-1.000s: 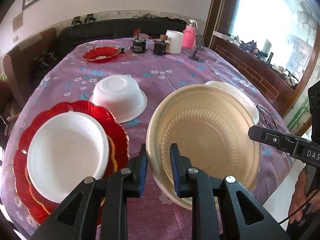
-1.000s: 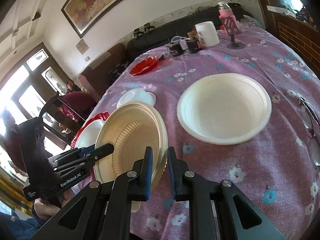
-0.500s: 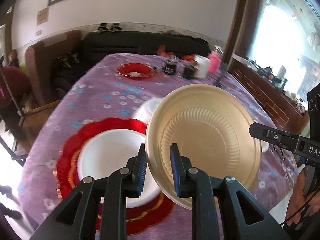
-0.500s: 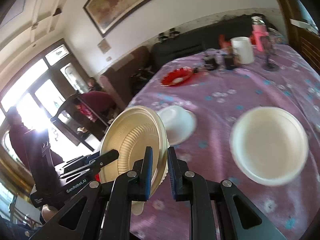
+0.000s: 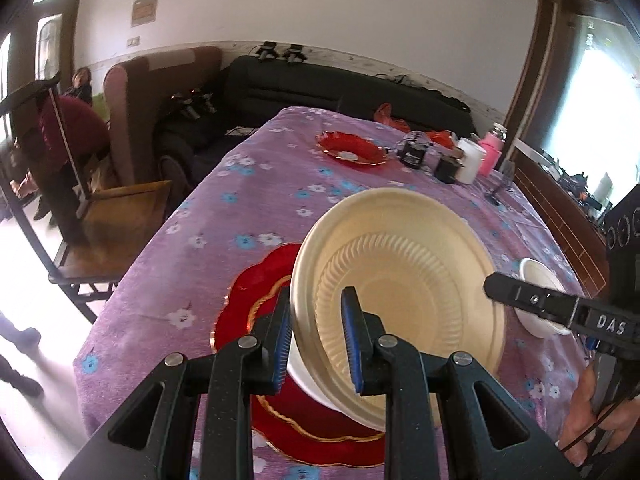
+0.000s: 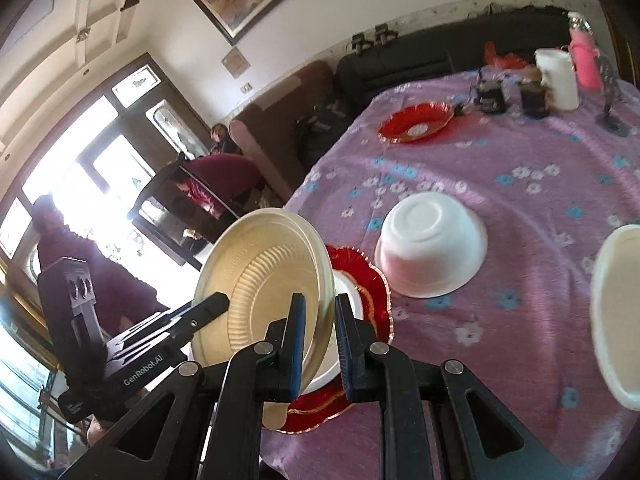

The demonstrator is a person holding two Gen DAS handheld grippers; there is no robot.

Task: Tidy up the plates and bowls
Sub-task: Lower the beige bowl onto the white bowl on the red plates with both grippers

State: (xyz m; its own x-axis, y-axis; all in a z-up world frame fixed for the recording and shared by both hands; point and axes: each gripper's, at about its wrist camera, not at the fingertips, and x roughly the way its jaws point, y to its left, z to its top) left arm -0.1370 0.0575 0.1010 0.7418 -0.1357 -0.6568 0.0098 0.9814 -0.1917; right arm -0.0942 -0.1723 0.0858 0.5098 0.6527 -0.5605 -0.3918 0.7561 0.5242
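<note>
With both hand-held grippers (image 5: 316, 340) (image 6: 318, 344) clamped on the gold plate (image 5: 404, 280), I level it over the red stack (image 5: 256, 300) before releasing.

In the left wrist view, the ribbed plate (image 5: 404, 292) fills the lower centre, tilted, its near rim between the left gripper (image 5: 318, 340) pads. Behind and below it, at lower centre left, the scalloped plate (image 5: 256, 292) lies on the table (image 5: 224, 248) with another plate on it, mostly hidden. At the right edge the right gripper (image 5: 516, 294) reaches the ribbed plate's far rim. A small dish (image 5: 350, 149) sits at upper centre; jars and a cup (image 5: 470, 160) stand to its right.

In the right wrist view, an upturned bowl (image 6: 430, 244) lies at centre right, beside the scalloped plate. Another bowl (image 6: 616, 320) is cut by the right edge.
</note>
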